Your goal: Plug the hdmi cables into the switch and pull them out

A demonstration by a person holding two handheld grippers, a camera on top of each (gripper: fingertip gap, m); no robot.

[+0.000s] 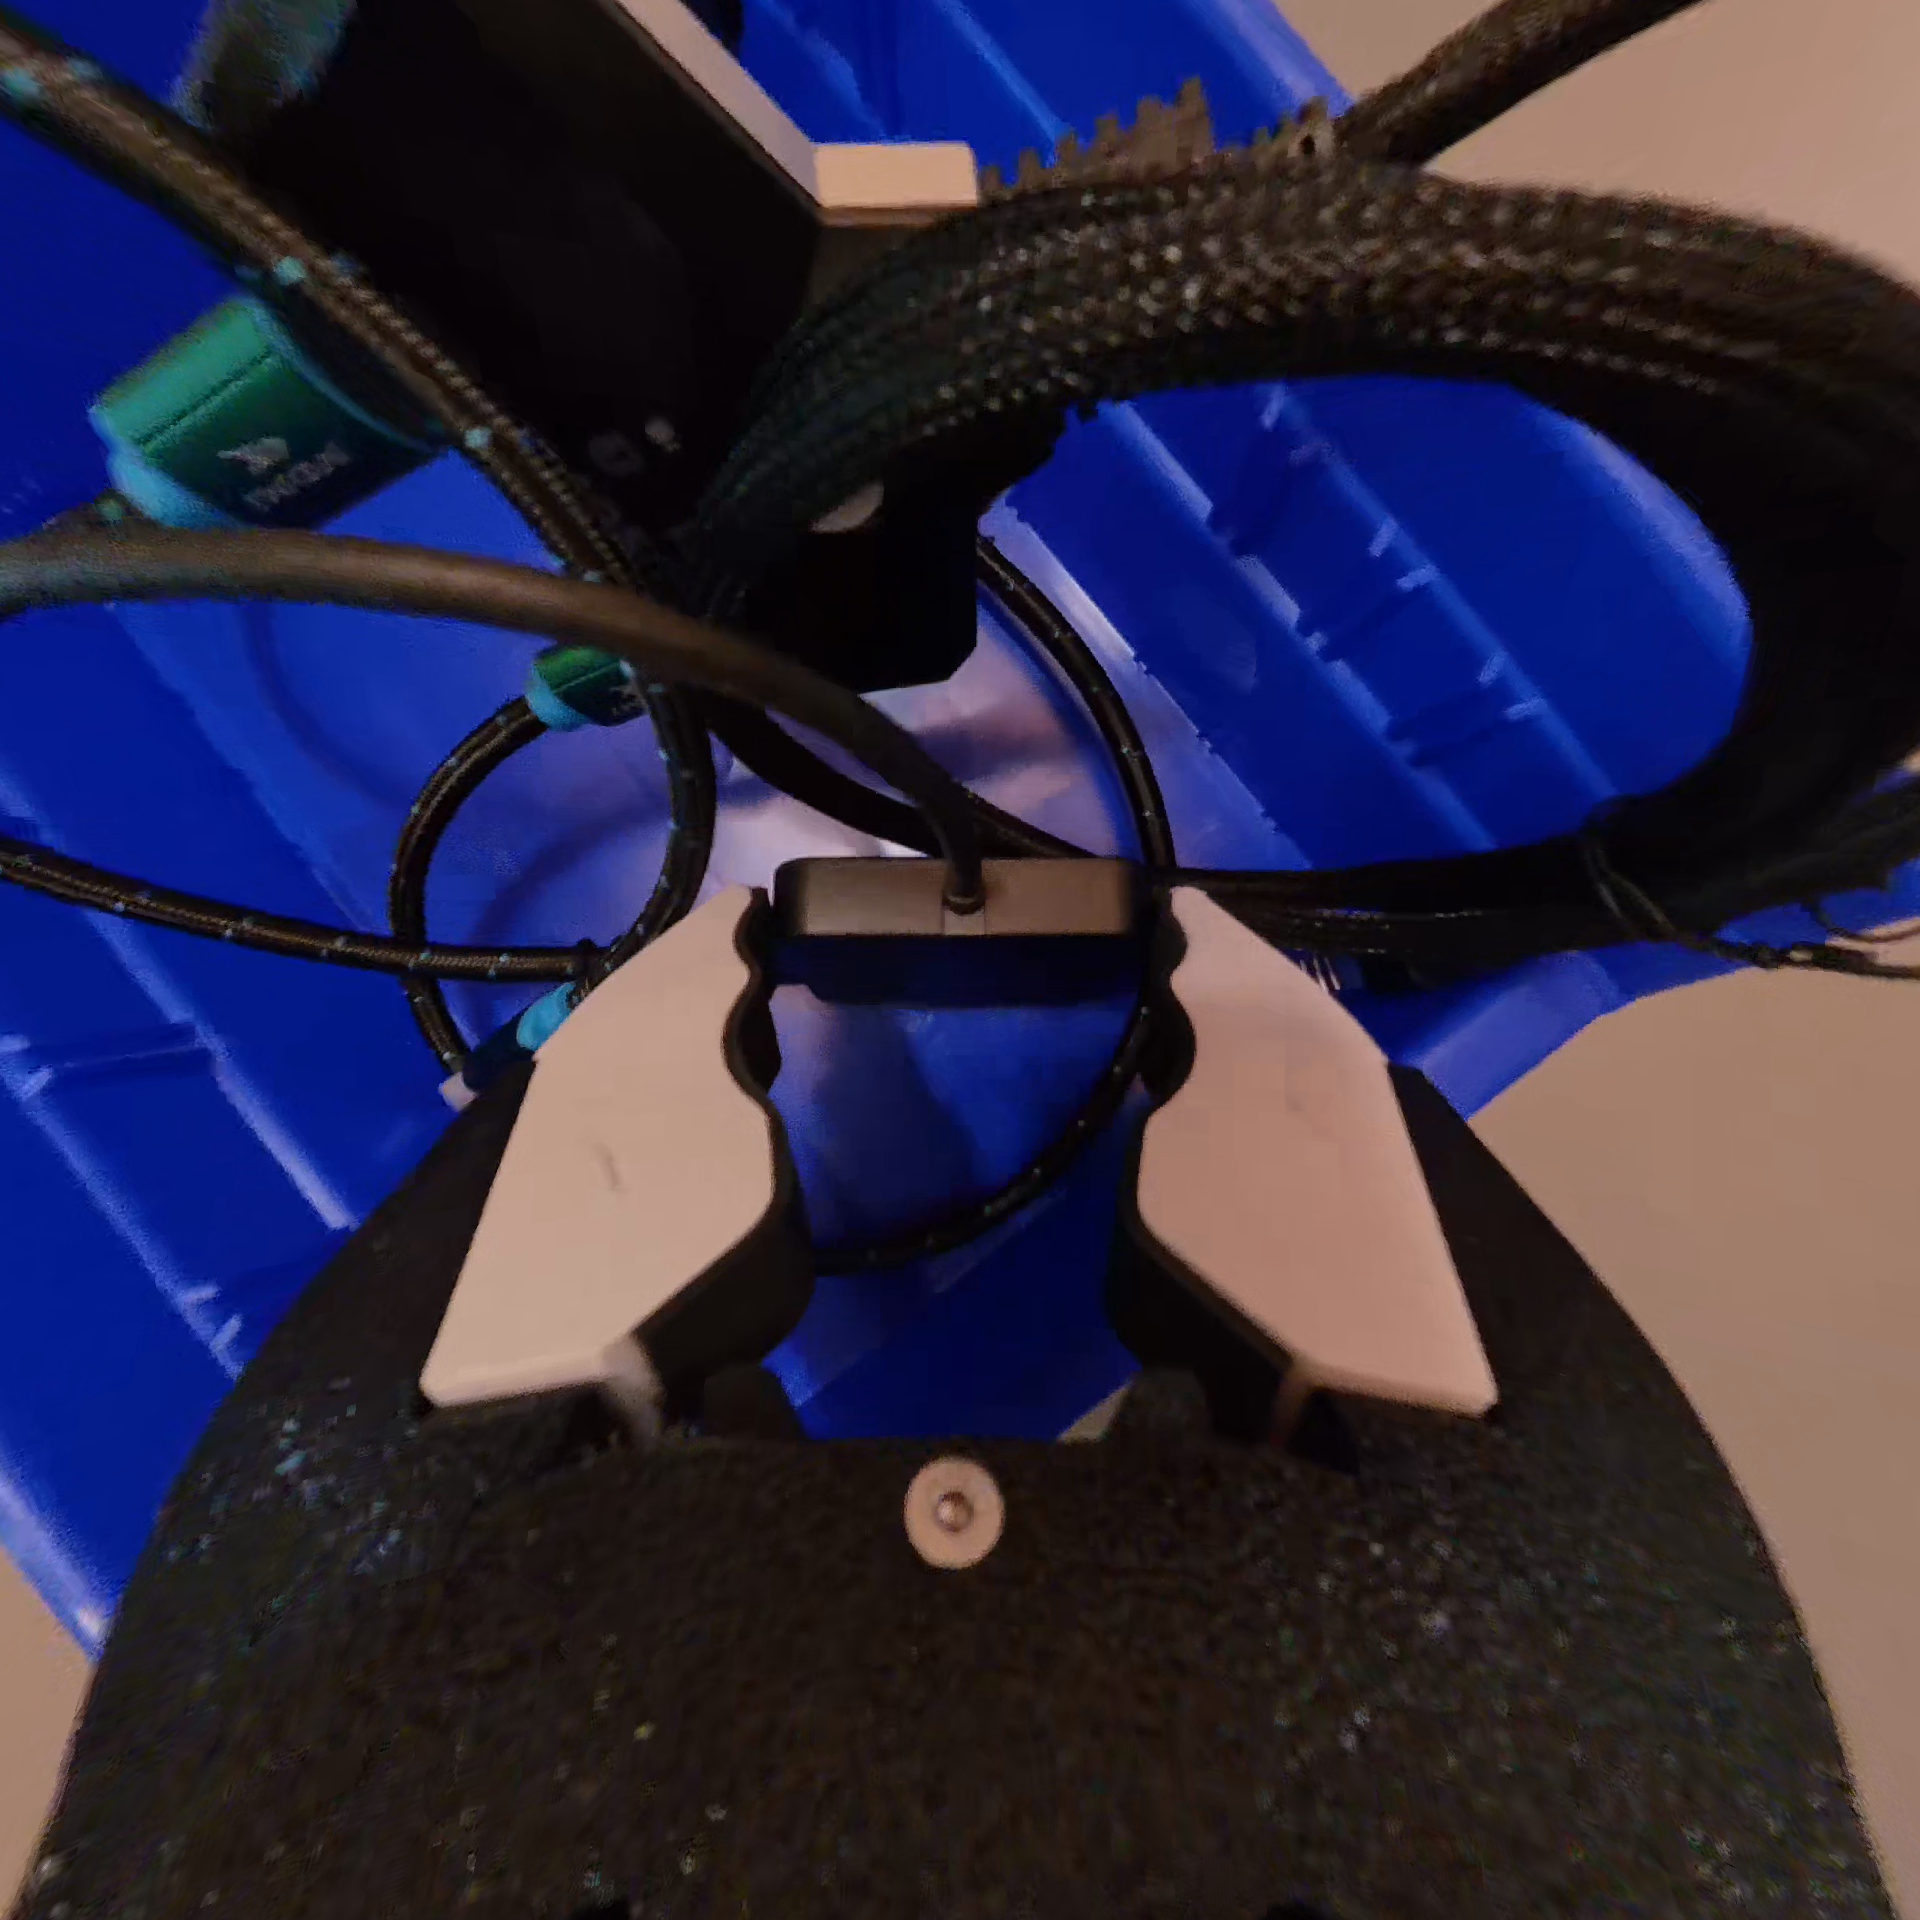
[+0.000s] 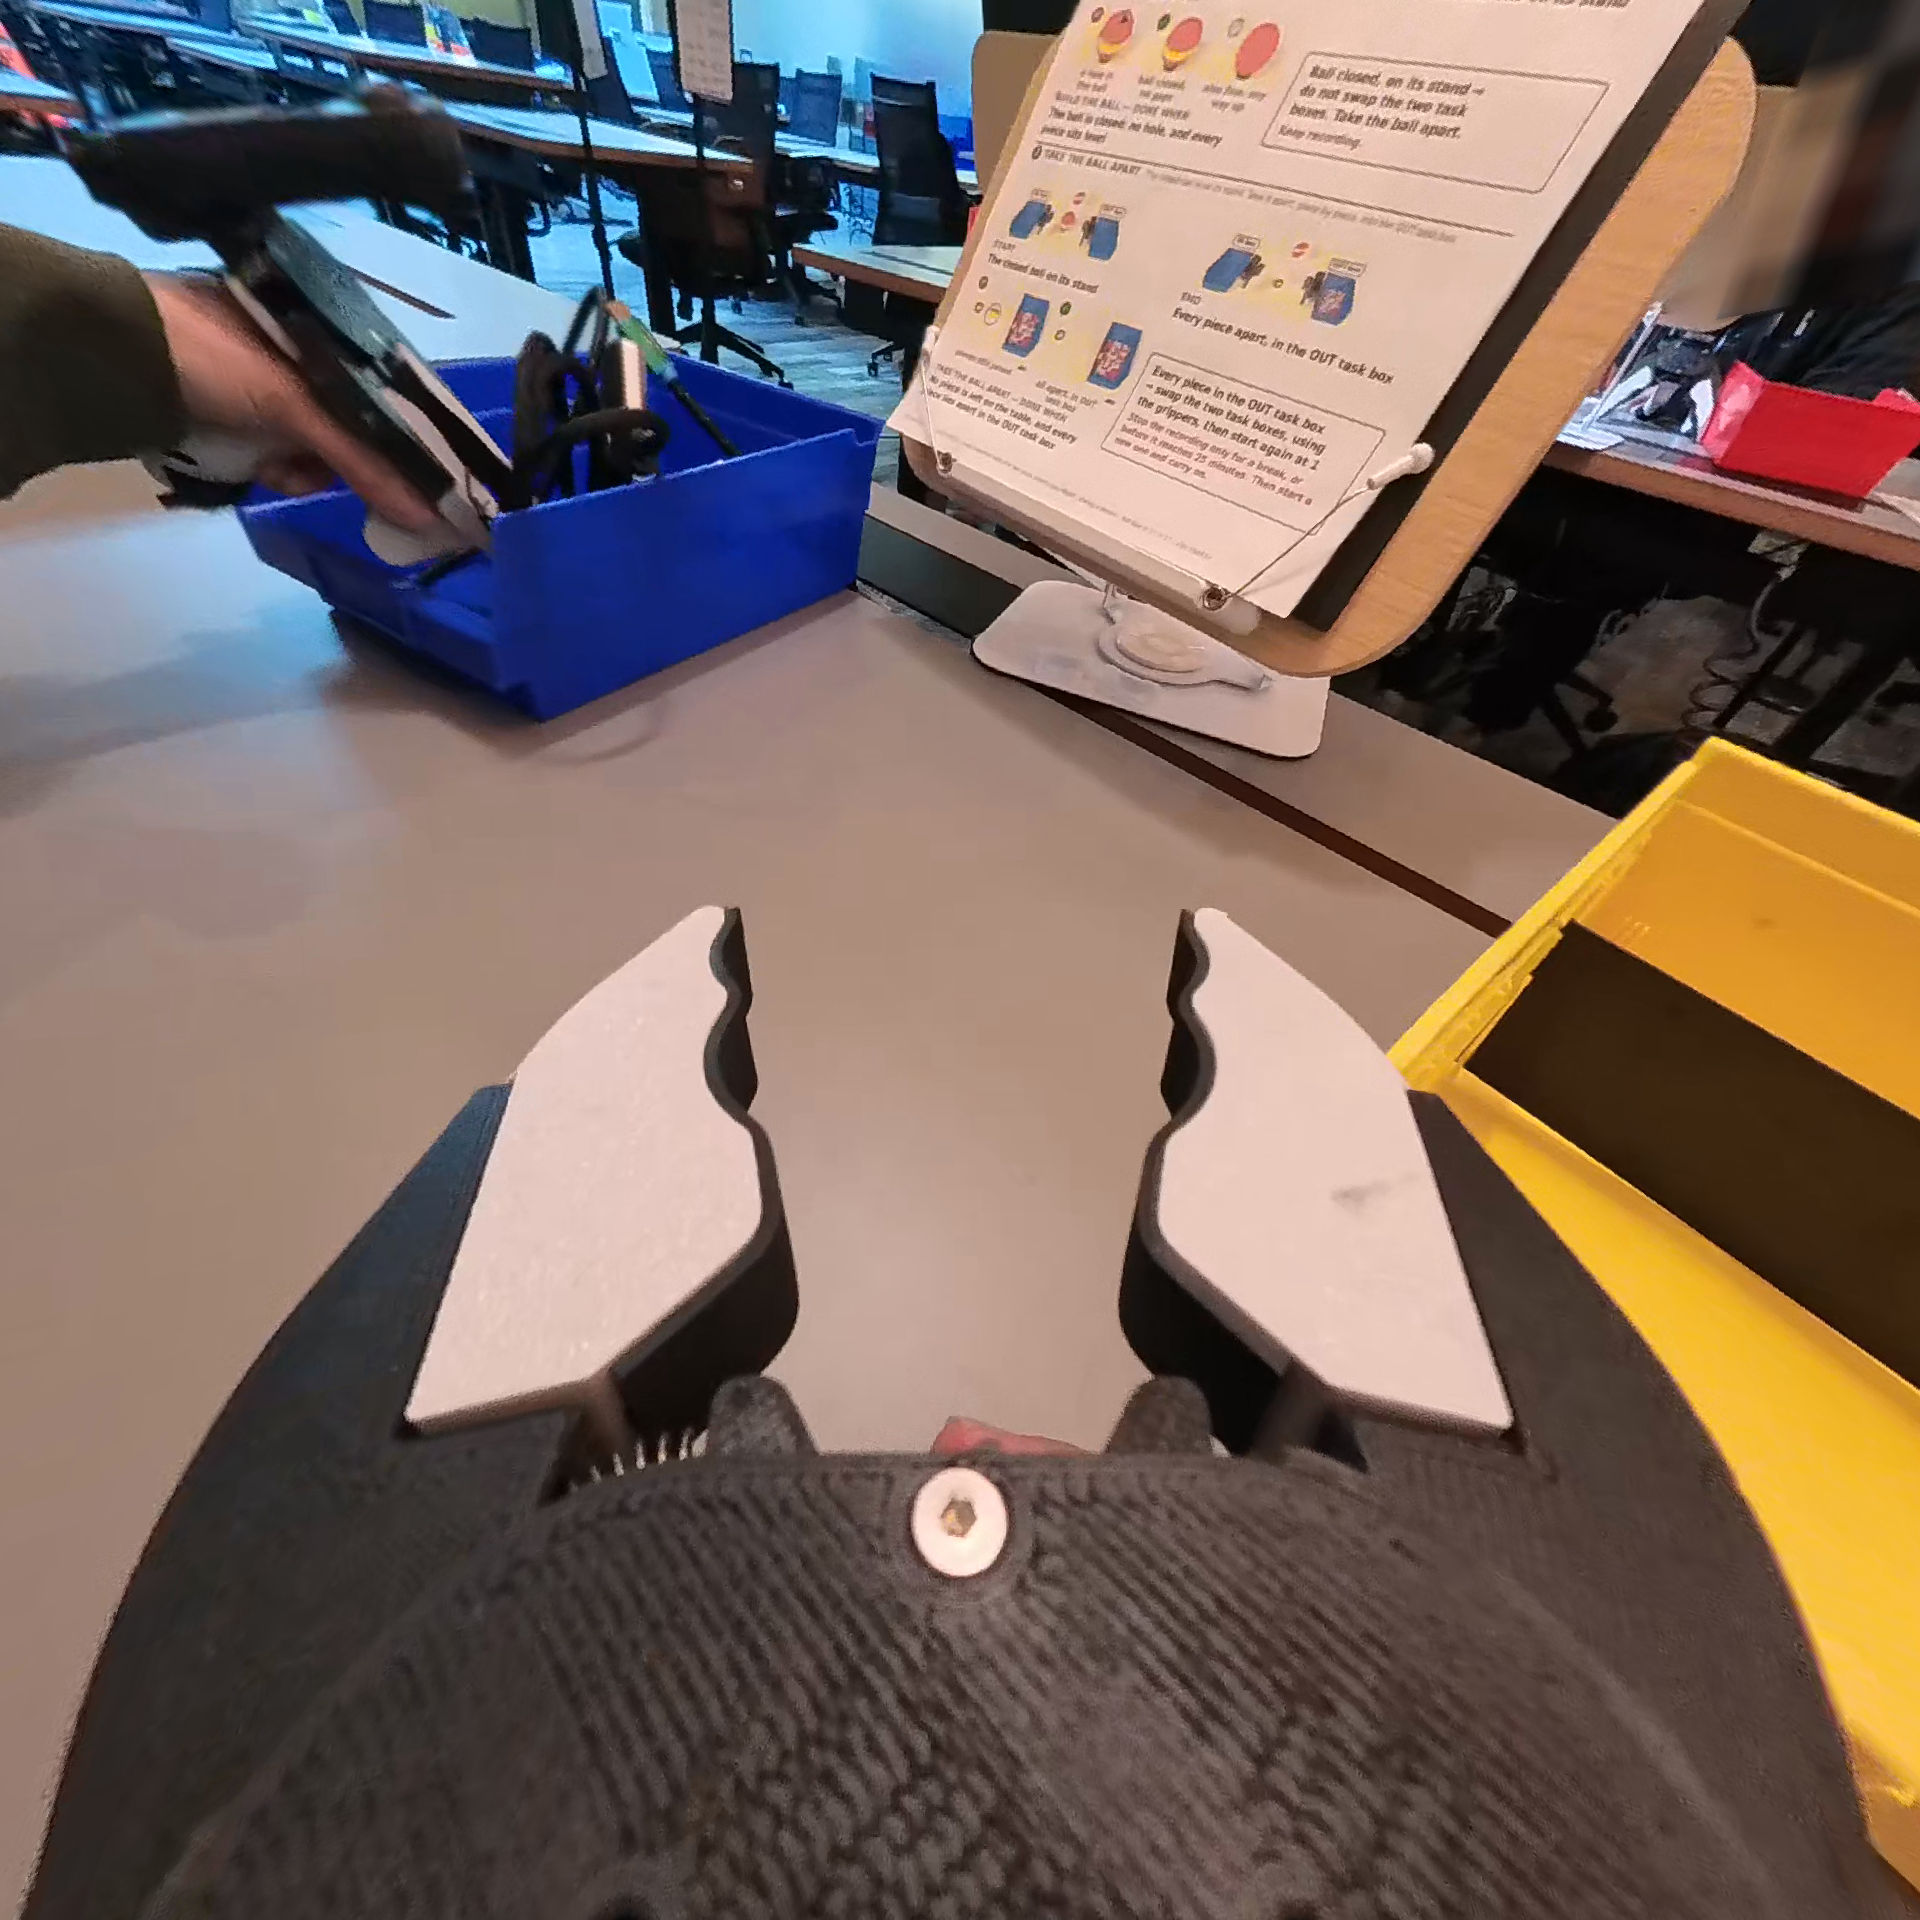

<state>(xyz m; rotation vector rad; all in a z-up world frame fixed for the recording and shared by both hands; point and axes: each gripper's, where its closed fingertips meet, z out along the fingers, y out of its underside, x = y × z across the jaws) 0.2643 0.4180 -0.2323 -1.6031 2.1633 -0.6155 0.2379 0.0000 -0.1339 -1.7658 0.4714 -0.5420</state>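
Note:
In the left wrist view my left gripper (image 1: pixel 958 914) is over the blue bin (image 1: pixel 1351 665), with its fingertips closed on the two ends of a small black switch box (image 1: pixel 951 899). A thin black cable (image 1: pixel 582 613) runs out of the box's middle. Braided black HDMI cables (image 1: pixel 1299 281) with green plugs (image 1: pixel 249 426) loop around and above it. The right wrist view shows the left gripper (image 2: pixel 457 509) reaching into that bin (image 2: pixel 665 551). My right gripper (image 2: pixel 958 935) is open and empty above the grey table (image 2: pixel 623 862).
A yellow bin (image 2: pixel 1704 1091) with a black divider stands just right of my right gripper. A tilted board with an instruction sheet (image 2: pixel 1247 312) stands on a white base at the table's far edge. A hand and sleeve (image 2: pixel 156 374) hold the left gripper.

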